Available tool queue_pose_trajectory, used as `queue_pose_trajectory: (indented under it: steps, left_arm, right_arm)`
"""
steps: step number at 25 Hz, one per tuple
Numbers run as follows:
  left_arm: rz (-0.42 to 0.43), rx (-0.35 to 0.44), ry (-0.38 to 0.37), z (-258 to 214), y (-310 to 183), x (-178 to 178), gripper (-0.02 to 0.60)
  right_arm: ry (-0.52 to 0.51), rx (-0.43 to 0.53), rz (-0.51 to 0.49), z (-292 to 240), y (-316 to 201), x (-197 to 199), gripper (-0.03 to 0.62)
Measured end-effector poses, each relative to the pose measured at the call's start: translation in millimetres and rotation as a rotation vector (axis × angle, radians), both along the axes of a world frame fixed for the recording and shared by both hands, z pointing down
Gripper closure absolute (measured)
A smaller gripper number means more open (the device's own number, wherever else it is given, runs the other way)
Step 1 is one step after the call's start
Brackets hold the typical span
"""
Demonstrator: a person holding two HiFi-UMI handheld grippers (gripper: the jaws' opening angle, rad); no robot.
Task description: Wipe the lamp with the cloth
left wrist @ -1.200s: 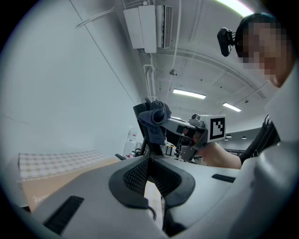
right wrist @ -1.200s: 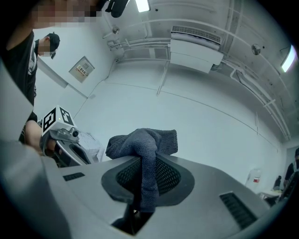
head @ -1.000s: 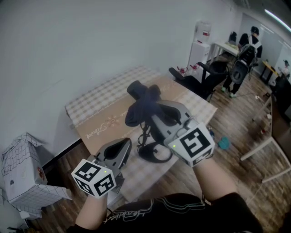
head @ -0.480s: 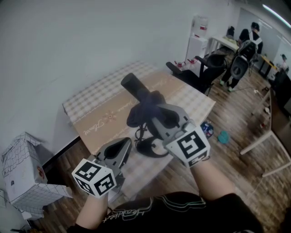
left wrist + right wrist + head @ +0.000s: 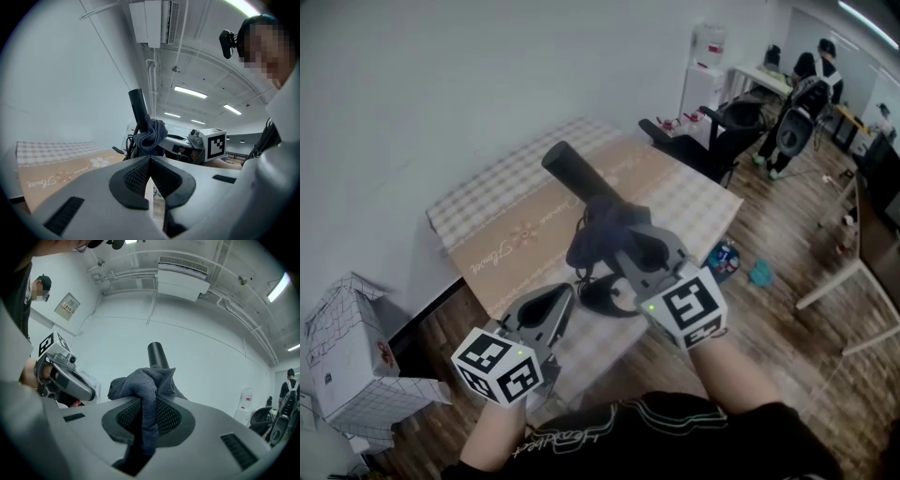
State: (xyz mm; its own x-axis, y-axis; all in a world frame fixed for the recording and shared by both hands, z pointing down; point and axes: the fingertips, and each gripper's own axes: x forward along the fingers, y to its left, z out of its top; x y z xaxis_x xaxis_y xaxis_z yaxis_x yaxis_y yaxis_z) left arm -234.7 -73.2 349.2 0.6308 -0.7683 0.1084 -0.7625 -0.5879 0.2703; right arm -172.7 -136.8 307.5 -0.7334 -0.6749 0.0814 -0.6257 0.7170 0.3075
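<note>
Our right gripper (image 5: 149,414) pinches the dark grey cloth (image 5: 140,385) between its fingers and holds it against the stem of the black lamp (image 5: 577,178), just below the tube-shaped head that tilts up over the counter (image 5: 487,220). The lamp's round base sits near the counter's front edge. Our left gripper (image 5: 150,165) hangs low beside that base, apart from it, its fingers pressed together on nothing.
</note>
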Motion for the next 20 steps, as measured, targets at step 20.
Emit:
queue_pose_trajectory:
  steps: [20]
  left_arm:
    - [0.043,-0.036,0.027,23,0,17,0.581]
  right_arm:
    - [-0.03,-0.158,0.051,67,21,37,0.537]
